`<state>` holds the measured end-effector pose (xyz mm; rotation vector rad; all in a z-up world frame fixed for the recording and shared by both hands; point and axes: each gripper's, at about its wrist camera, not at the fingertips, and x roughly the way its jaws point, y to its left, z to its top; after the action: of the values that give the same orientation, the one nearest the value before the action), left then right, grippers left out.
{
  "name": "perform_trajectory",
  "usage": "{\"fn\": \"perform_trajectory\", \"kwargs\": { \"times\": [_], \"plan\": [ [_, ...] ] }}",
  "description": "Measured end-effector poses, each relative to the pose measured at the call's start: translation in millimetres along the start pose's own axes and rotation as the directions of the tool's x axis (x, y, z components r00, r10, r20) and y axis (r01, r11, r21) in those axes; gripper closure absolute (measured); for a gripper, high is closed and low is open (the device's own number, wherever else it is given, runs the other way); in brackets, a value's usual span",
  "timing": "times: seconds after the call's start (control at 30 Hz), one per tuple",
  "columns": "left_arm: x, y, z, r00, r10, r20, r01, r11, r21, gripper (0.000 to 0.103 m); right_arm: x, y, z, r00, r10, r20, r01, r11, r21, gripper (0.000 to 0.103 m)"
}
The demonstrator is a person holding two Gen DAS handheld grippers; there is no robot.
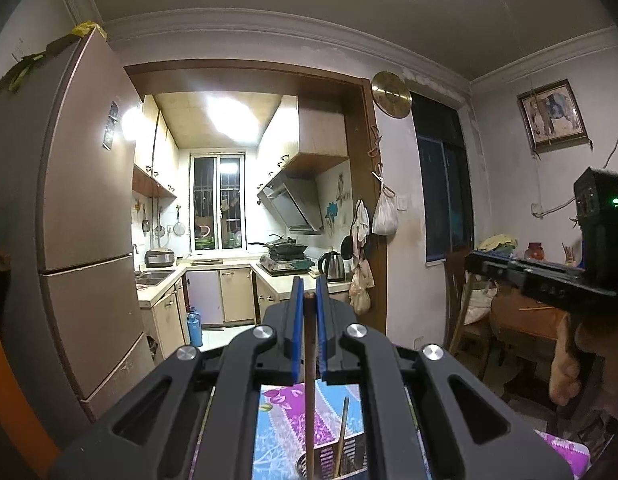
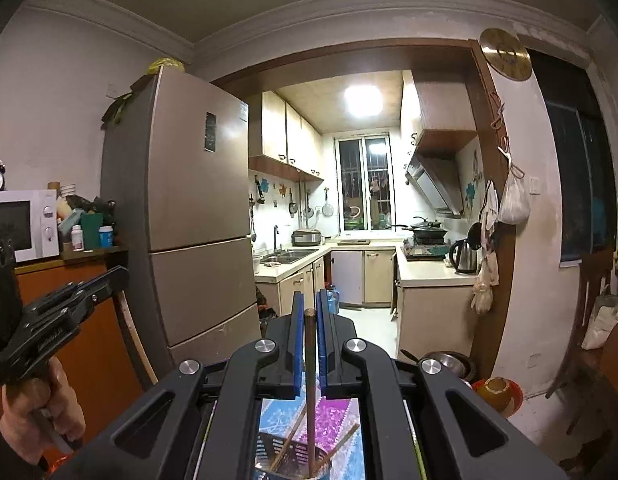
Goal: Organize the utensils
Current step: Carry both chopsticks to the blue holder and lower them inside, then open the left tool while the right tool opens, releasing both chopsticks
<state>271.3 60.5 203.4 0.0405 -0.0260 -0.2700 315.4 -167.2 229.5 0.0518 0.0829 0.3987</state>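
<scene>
My left gripper [image 1: 309, 286] is shut on a dark brown chopstick [image 1: 309, 360] that stands upright, its lower end inside a perforated metal utensil holder [image 1: 349, 458] on a floral cloth. Another chopstick [image 1: 342, 436] leans in the holder. My right gripper [image 2: 309, 302] is shut on a dark brown chopstick [image 2: 310, 380] that reaches down into the utensil holder [image 2: 293, 460], where other chopsticks [image 2: 287, 440] lean. The right gripper also shows at the right of the left wrist view [image 1: 473, 260], and the left gripper at the left of the right wrist view [image 2: 123, 274].
A floral tablecloth [image 1: 277, 416] lies below. A tall fridge [image 2: 197, 220] stands left of the kitchen doorway. A microwave [image 2: 25, 224] sits on a cabinet at the left. A metal bowl [image 2: 449, 362] and a wooden chair [image 1: 469, 312] are to the right.
</scene>
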Motion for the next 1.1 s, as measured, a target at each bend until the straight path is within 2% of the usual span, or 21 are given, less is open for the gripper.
{"fn": "perform_trajectory", "kwargs": {
  "times": [0.4,0.83,0.87,0.93,0.97,1.07,1.1],
  "plan": [
    [60.1,7.7,-39.3,0.999,-0.017,-0.046,0.015,0.999,-0.035,0.098,64.3,-9.0,-40.8,0.996,0.025,-0.084,-0.022,0.999,0.04,0.096],
    [100.5,11.7,-83.9,0.989,-0.026,-0.144,0.018,0.998,-0.058,0.097,99.8,-30.1,-85.4,0.986,0.037,-0.16,-0.021,0.994,0.104,0.096],
    [103.2,12.9,-85.9,0.988,-0.021,-0.154,0.012,0.998,-0.059,0.095,100.6,-31.5,-87.5,0.987,0.032,-0.16,-0.015,0.994,0.106,0.096],
    [107.3,15.8,-89.6,0.986,-0.011,-0.168,0.001,0.998,-0.063,0.067,101.4,-35.0,-90.4,0.987,0.027,-0.161,-0.009,0.994,0.112,0.095],
    [107.9,16.7,-90.5,0.986,-0.004,-0.168,-0.007,0.998,-0.063,0.063,101.4,-36.9,-90.9,0.986,0.024,-0.162,-0.005,0.994,0.113,0.095],
    [107.4,18.2,-89.2,0.985,0.006,-0.172,-0.016,0.998,-0.061,0.061,96.8,-39.3,-88.3,0.989,0.016,-0.15,0.0,0.994,0.11,0.095],
    [107.4,18.1,-88.9,0.985,0.007,-0.174,-0.018,0.998,-0.058,0.056,93.2,-39.5,-85.9,0.99,0.01,-0.142,0.005,0.995,0.104,0.095]
  ]
}}
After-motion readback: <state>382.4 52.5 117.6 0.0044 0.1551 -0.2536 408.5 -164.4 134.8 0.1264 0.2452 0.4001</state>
